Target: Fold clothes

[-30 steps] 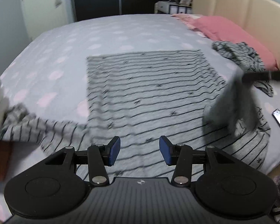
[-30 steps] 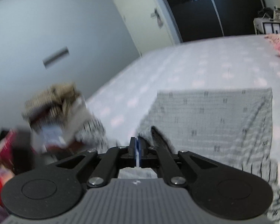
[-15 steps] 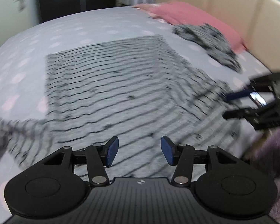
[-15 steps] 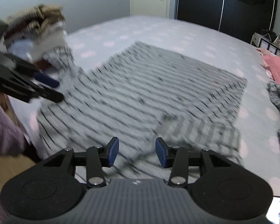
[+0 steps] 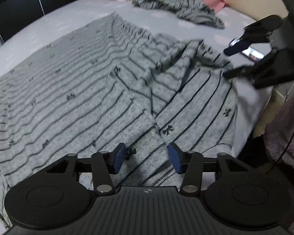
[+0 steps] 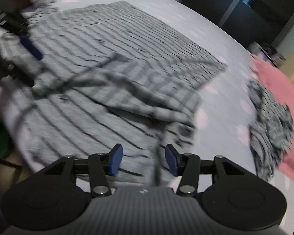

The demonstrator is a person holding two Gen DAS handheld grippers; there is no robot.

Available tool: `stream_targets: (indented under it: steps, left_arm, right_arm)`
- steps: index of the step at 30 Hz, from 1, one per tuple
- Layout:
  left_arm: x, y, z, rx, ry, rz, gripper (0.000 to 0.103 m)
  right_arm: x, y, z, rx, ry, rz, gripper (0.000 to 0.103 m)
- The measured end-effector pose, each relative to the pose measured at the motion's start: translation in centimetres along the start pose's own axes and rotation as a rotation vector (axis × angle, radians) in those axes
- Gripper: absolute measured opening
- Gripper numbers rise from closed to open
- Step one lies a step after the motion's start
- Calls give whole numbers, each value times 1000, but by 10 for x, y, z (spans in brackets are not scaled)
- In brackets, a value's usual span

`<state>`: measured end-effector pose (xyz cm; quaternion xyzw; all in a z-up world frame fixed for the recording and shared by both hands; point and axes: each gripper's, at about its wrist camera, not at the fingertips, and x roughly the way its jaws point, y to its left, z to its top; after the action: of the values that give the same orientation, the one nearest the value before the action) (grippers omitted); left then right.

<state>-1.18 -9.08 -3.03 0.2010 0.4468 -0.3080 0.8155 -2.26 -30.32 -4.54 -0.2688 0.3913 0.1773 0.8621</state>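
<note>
Jaws of both grippers released, nothing clamped; left gripper (image 5: 147, 157), right gripper (image 6: 143, 160) angled down over striped garment (image 5: 72, 90).

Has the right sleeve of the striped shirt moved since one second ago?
Yes. The right sleeve was hanging from the right gripper above the bed; now it lies folded across the striped shirt, nearer its middle.
</note>
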Motion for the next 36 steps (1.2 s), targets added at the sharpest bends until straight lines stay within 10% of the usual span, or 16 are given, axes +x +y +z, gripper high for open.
stream_targets:
  steps: [9, 18, 26, 36]
  left_arm:
    - [12, 6, -2, 13, 39, 4, 5]
    - [-54, 66, 9, -299, -148, -40, 4]
    - [-99, 133, -17, -573, -294, 89, 4]
    - [-94, 186, -52, -750, -203, 232, 4]
  right_arm:
    - [21, -28, -14, 172, 40, -5, 52]
    - [10, -10, -7, 68, -19, -14, 53]
    - [12, -6, -4, 45, -20, 1, 53]
    - [-12, -36, 26, 284, -120, 152, 55]
